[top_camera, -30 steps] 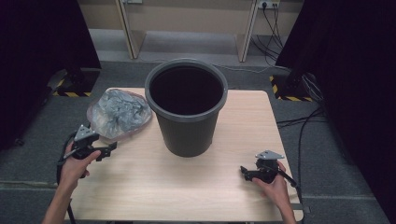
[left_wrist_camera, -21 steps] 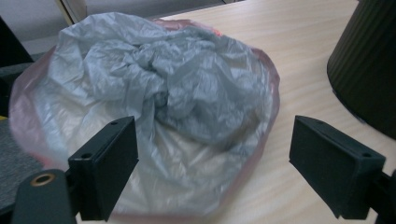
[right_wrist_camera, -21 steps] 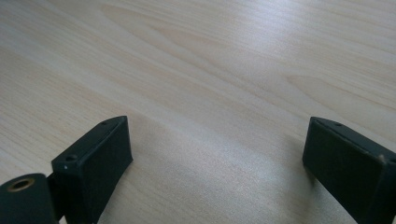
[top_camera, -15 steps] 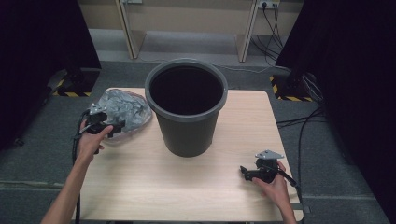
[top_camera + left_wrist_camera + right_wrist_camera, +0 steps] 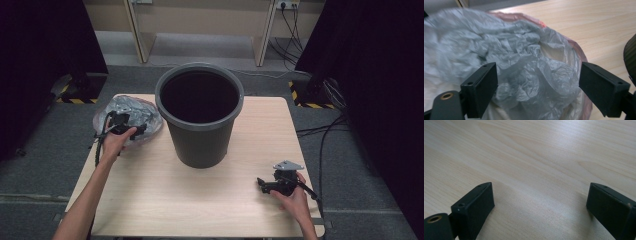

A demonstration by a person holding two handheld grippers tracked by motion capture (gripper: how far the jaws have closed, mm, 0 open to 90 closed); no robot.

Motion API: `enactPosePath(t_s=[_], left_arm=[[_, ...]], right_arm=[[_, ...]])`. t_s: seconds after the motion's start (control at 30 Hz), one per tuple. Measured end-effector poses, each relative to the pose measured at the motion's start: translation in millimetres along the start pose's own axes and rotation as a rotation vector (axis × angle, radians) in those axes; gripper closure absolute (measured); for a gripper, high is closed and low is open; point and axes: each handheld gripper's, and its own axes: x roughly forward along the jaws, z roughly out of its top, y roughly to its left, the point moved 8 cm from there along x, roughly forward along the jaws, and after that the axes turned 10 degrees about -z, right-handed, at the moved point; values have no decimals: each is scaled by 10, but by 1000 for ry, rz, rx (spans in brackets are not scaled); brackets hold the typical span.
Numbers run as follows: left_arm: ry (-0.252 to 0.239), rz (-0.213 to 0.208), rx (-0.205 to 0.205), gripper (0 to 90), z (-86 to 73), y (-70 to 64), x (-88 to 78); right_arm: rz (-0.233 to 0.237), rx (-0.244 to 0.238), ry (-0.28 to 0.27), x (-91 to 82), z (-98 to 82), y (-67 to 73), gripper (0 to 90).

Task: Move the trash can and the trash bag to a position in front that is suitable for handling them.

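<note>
My left claw (image 5: 537, 87) released over bag (image 5: 511, 65) at bench (image 5: 260, 120) corner, bin (image 5: 200, 112) close; right claw (image 5: 540, 205) released, bare bench around.

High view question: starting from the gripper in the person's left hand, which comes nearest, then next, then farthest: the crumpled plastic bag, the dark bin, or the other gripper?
1. Plastic bag: right under the left gripper, at the table's left edge.
2. Bin: mid-table, to its right.
3. Right gripper: far corner, near right.

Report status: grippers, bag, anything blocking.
Left gripper open, over the bag, not gripping. Right gripper open, idle on the table. Bin stands beside the bag, nothing blocking.
</note>
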Motion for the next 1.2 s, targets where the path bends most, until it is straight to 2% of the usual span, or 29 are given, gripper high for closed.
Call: enactPosePath(t_s=[0.07, 0.17, 0.3, 0.4, 0.47, 0.53, 0.6, 0.63, 0.67, 0.77, 0.8, 0.9, 1.0, 1.07, 1.2], left_arm=[[22, -21, -29, 149, -74, -11, 62], [65, -43, -3, 188, -228, -57, 110], [87, -59, -4, 195, -384, -123, 43], [97, -84, -5, 193, -501, -195, -75], [105, -87, -3, 193, -592, -243, -158], [134, -99, 24, 192, -709, -315, -240], [133, -114, 29, 192, -805, -387, -343], [129, -137, 40, 190, -888, -474, -476], [129, -137, 40, 187, -888, -474, -476], [111, -174, 71, 181, -975, -627, -692], [99, -182, 73, 181, -979, -668, -764], [42, -161, 87, 176, -879, -700, -947], [-31, -96, 90, 171, -676, -612, -1025], [-67, -68, 83, 169, -545, -561, -1009], [-86, -50, 69, 160, -354, -490, -855]], right_arm=[[1, 0, 0, 0, 0, 0, 80], [0, 0, -1, 0, 0, 0, 80], [3, 4, 2, 1, -1, 7, 80], [4, 4, 1, 1, 0, 7, 80], [3, 4, 1, 2, 1, 7, 79], [4, 4, 1, 1, 1, 8, 80], [4, 4, 1, 1, 0, 8, 80], [3, 4, 1, 1, 1, 8, 80], [3, 4, 1, 1, 1, 8, 80], [3, 4, 1, 1, 1, 9, 80], [3, 4, 1, 1, 1, 8, 80], [3, 4, 1, 1, 1, 9, 79], [2, 1, 1, 2, 2, 8, 79], [3, -1, 1, 3, 3, 8, 79], [3, 0, 2, 2, 2, 9, 79]])
